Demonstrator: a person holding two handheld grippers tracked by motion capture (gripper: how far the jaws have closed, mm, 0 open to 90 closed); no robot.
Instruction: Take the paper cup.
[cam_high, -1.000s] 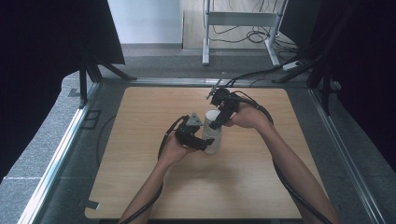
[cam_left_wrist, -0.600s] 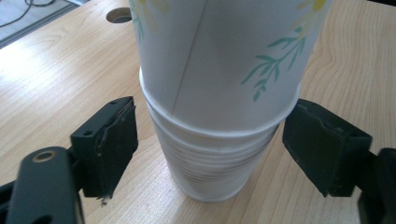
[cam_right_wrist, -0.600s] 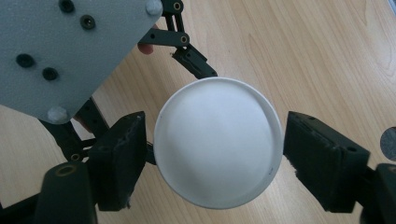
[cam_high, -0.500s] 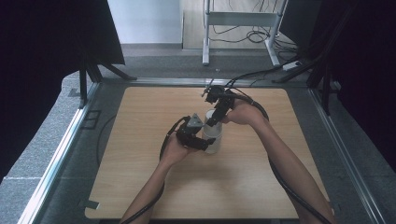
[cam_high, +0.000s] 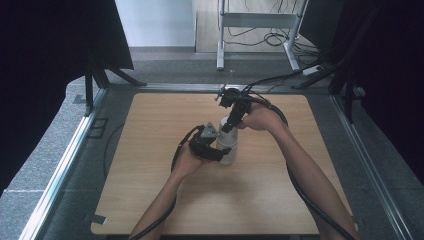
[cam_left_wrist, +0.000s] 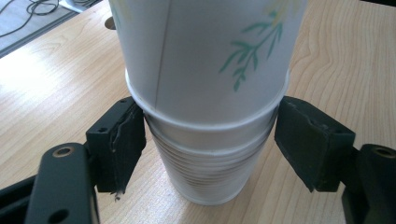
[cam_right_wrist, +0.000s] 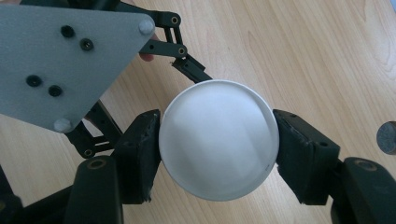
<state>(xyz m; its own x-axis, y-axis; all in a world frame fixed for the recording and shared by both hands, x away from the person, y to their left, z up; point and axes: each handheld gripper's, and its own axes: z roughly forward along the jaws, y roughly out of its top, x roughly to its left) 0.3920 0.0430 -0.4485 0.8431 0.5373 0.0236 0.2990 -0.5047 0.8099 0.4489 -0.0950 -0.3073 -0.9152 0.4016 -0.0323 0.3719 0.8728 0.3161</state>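
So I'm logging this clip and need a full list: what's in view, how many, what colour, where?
paper cups: one nested stack, count unclear, white with green sprigs, upside down mid-table
table: one, light wood
round dark thing: one, grey, on the table at the right gripper view's edge
metal frame: one, pale grey, on the floor beyond the table
left gripper: black, around the lower cups
right gripper: black, clasping the top cup
forearms: two, entering from below
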